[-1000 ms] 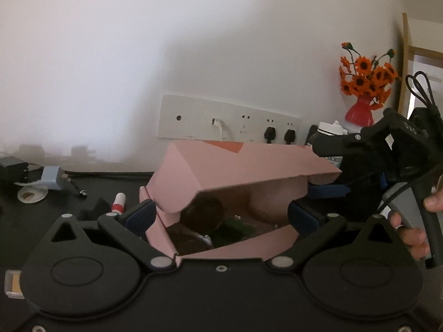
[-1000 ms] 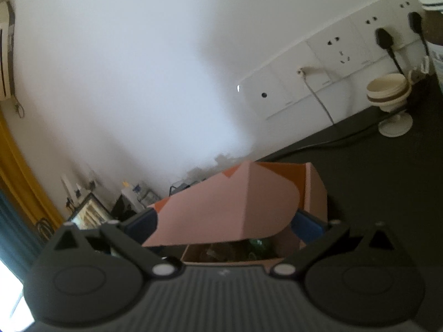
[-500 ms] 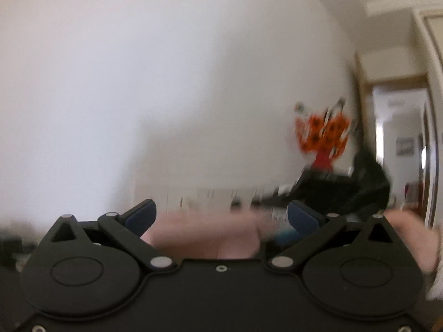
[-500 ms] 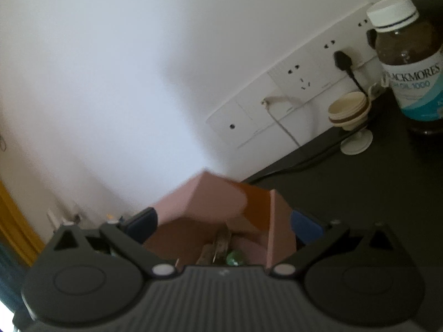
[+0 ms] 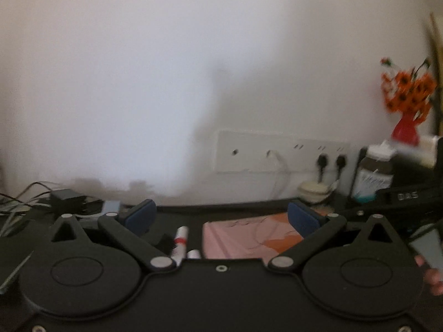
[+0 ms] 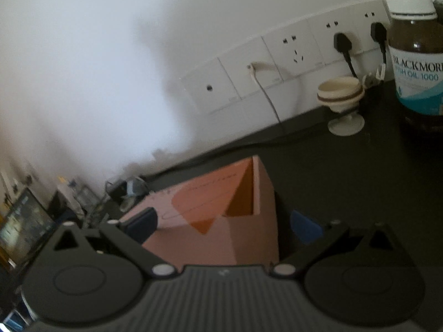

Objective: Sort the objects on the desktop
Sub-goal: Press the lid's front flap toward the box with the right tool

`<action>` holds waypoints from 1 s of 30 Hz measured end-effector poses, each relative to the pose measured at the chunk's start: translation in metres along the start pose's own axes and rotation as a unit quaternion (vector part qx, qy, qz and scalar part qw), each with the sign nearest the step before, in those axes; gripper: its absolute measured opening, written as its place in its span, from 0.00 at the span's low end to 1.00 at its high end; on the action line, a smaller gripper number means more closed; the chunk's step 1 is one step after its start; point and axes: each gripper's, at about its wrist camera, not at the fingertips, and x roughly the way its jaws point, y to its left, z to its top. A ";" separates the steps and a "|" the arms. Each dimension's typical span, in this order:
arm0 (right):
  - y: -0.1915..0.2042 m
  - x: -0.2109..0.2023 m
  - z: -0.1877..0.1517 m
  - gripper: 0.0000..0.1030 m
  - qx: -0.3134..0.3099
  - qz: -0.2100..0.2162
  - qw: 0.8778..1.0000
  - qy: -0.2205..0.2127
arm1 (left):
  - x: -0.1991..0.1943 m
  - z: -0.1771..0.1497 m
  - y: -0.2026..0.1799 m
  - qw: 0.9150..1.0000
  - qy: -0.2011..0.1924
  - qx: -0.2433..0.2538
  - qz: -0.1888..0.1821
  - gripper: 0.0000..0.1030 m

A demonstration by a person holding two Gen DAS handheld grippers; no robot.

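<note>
A pink cardboard box (image 6: 221, 238) with an orange patch rests on the dark desk, its lid flap folded down flat. In the right wrist view it lies between the wide-apart fingers of my right gripper (image 6: 223, 227), which is open; a gap shows by the right finger. My left gripper (image 5: 220, 217) is open too, held back from the box (image 5: 249, 238), which lies low between its fingers toward the right one. A white tube with a red band (image 5: 180, 239) lies just left of the box. The view is slightly blurred.
A wall socket panel (image 6: 277, 63) with plugs and cables runs behind the desk. A brown fish-oil bottle (image 6: 415, 55) and a cream stand (image 6: 342, 96) are at the right. Orange flowers (image 5: 407, 96), a black charger (image 5: 66, 199), a monitor (image 6: 22, 227) and a hand (image 5: 432, 275) sit at the edges.
The box's lid, raised a second ago with items showing inside, now lies folded down. My left gripper swung up and drew back; the right gripper shifted toward the bottle.
</note>
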 end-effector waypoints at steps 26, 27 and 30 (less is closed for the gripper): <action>-0.003 0.007 -0.027 0.99 -0.008 -0.024 1.000 0.003 | 0.028 -0.022 -0.012 0.992 0.051 0.096 0.056 1.00; 0.003 0.006 -0.026 0.99 -0.023 -0.031 0.999 0.001 | 0.028 -0.022 -0.012 0.993 0.050 0.095 0.056 1.00; 0.026 0.000 -0.026 0.99 -0.090 -0.044 0.995 -0.016 | 0.029 -0.021 -0.009 0.994 0.052 0.084 0.052 1.00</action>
